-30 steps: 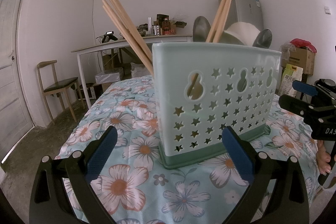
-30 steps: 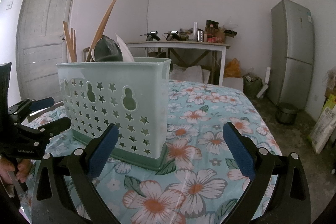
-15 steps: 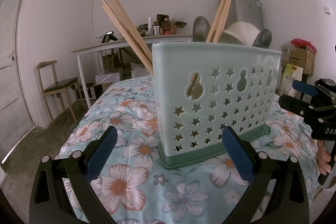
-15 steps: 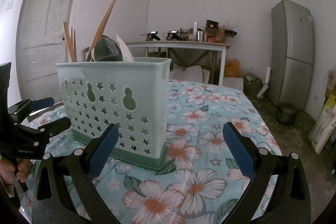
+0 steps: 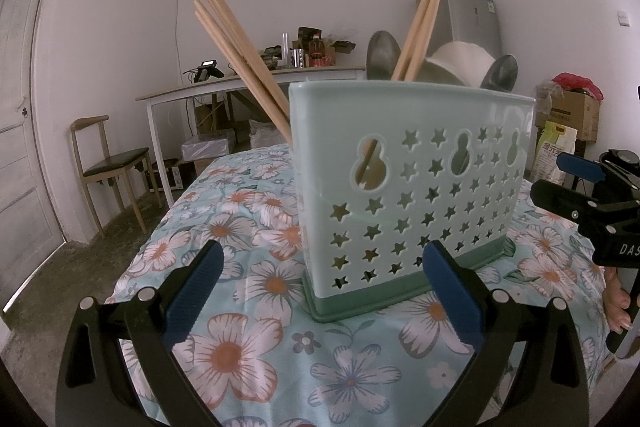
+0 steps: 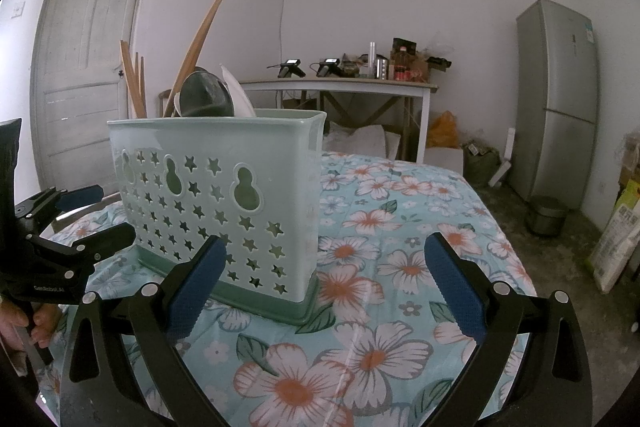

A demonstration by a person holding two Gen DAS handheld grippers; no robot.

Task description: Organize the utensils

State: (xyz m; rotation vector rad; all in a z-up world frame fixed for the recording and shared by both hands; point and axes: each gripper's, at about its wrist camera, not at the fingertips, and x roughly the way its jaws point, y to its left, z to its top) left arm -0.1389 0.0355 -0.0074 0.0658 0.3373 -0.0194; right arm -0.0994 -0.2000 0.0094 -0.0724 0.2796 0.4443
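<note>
From the left wrist, the left gripper [image 5: 320,291] hangs empty with fingers spread just before the mint utensil caddy [image 5: 408,195], which stands on the floral surface [image 5: 248,347] holding chopsticks [image 5: 240,55] and spoons [image 5: 383,55]. From the right wrist, the right gripper [image 6: 326,287] is likewise spread and empty (nothing loose lies on the cloth), so sorting looks about finished; next likely calls for only drawing back.

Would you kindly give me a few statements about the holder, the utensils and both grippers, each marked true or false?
1. Both grippers, left and right, are open and empty. True.
2. The holder lies tipped on its side. False: it stands upright on the floral cloth.
3. Chopsticks stick out of the holder. True.
4. The chopsticks stand straight up. False: they lean at angles.
5. Loose spoons lie on the cloth. False: none show there; spoons stand in the holder.
</note>
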